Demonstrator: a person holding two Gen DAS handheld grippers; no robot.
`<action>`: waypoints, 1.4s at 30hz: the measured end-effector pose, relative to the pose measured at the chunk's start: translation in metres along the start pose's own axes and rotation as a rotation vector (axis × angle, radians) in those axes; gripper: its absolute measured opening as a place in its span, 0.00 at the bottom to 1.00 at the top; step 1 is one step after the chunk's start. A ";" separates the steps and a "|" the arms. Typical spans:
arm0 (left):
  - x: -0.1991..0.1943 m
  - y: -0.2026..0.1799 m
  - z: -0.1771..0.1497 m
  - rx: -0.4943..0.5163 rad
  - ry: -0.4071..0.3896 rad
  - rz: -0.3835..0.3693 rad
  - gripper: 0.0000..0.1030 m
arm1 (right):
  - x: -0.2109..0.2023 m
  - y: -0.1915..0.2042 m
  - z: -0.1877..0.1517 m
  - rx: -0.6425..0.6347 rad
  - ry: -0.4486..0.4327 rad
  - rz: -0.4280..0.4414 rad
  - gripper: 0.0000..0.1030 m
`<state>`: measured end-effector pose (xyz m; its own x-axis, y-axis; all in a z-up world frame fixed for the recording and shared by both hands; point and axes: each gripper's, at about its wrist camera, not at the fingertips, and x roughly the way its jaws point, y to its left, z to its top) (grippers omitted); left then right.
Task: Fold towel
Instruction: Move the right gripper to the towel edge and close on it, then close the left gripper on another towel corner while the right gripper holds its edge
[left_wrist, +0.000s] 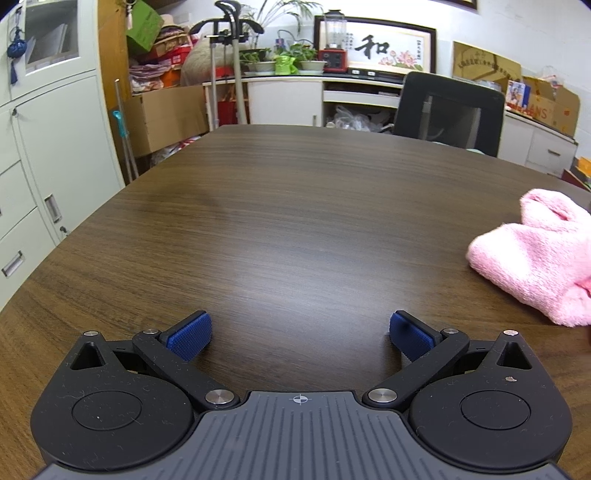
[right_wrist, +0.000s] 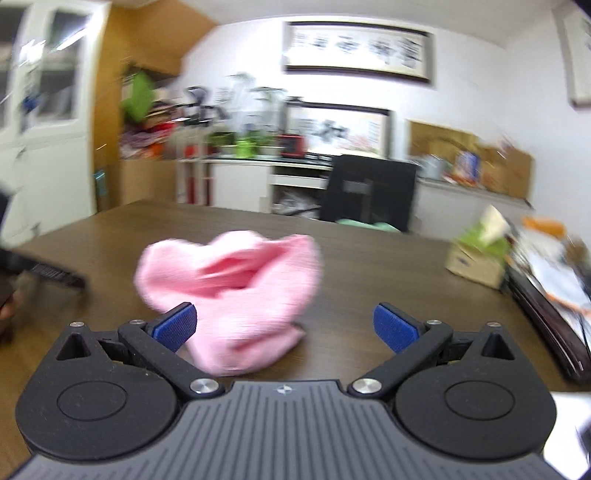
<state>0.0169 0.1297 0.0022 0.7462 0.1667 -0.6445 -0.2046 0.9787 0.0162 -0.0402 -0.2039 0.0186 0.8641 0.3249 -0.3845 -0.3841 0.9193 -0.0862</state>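
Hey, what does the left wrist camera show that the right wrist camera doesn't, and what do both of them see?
Only the left wrist view shows the left gripper, open over bare wood, with the towel at its far right edge. Only the right wrist view, which is blurred, shows the right gripper, open, the whole crumpled towel just ahead of it, and a small cardboard box on the table's right side. Both show the pink towel, unfolded and held by neither gripper, the dark wooden table and the black chair beyond it.
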 end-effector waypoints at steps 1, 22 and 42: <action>0.000 -0.002 -0.001 0.006 0.000 -0.006 1.00 | 0.002 0.008 0.001 -0.037 0.009 0.030 1.00; -0.001 -0.011 -0.004 0.034 -0.002 -0.040 1.00 | 0.046 0.054 -0.003 -0.168 0.208 0.052 0.64; -0.009 -0.028 -0.010 0.115 -0.011 -0.127 1.00 | 0.035 0.005 0.008 0.006 0.166 0.071 0.12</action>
<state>0.0095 0.0993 -0.0003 0.7685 0.0411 -0.6385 -0.0345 0.9991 0.0228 -0.0099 -0.1861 0.0117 0.7689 0.3483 -0.5361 -0.4399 0.8967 -0.0483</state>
